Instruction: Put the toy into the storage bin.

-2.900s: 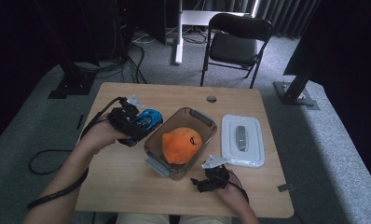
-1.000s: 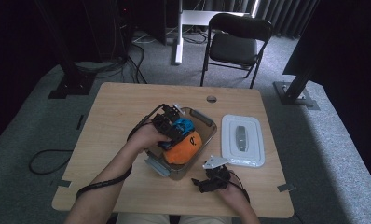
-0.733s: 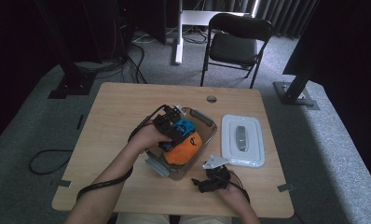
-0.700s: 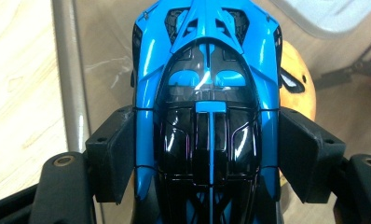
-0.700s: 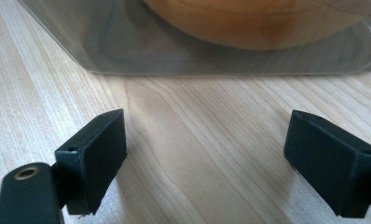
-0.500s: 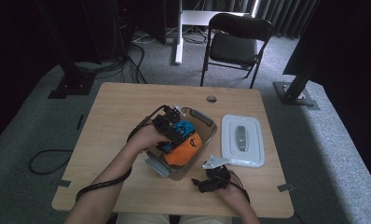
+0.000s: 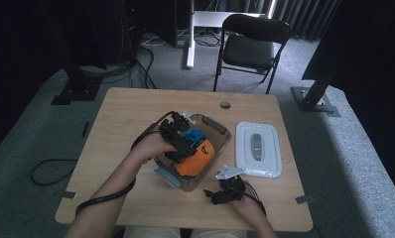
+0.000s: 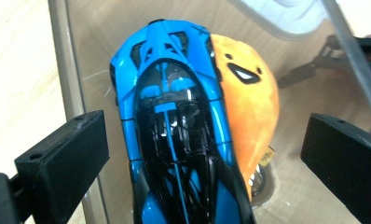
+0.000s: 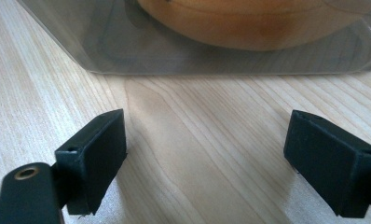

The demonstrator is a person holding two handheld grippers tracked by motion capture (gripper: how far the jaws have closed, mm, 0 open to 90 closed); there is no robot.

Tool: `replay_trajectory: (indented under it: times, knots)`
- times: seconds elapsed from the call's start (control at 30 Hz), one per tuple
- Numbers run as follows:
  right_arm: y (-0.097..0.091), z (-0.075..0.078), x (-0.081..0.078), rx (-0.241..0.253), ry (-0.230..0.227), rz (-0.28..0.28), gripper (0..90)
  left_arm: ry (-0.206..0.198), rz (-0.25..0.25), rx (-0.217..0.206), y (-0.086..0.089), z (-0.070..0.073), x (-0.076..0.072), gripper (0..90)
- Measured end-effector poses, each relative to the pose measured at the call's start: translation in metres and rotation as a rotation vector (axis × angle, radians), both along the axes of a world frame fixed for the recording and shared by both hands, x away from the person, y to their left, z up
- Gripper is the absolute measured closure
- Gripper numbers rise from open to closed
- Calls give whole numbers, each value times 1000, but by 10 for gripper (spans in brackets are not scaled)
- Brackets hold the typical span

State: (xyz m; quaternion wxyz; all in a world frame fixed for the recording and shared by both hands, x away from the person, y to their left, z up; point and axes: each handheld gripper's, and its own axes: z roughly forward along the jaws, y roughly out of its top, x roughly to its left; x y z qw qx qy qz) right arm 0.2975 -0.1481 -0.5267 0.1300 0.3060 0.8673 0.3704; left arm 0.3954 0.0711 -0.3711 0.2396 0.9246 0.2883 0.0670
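Observation:
A blue and black toy car [image 8: 174,116] lies in the clear plastic container [image 7: 220,130], leaning on an orange plush toy [image 8: 249,102]. My left gripper [image 7: 178,136] hovers over the container's left part, above the car [image 7: 192,136]. Its jaws have just been opening. They now stand wide on either side of the car, and neither pad presses on it. My right gripper [image 7: 213,196] rests open on the table just in front of the container. Bare wood lies between its pads [image 9: 95,154], and the plush [image 9: 249,28] shows through the container wall [image 9: 127,51].
The container's white lid [image 7: 257,148] lies flat on the table to its right. A cable hole [image 7: 225,105] sits near the table's far edge. A black folding chair [image 7: 250,44] stands beyond the table. A cable trails from each gripper.
The left gripper carried the blue car from the table left of the container to above it. The car now lies against the plush with the jaws spread apart. The right gripper stayed put.

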Motion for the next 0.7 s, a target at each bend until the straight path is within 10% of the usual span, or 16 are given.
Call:
replay_trajectory:
  times: [0.7]
  knots:
    - [0,0,0,0,0,-3,125,-132,15,-67,50,-5,-9,17]
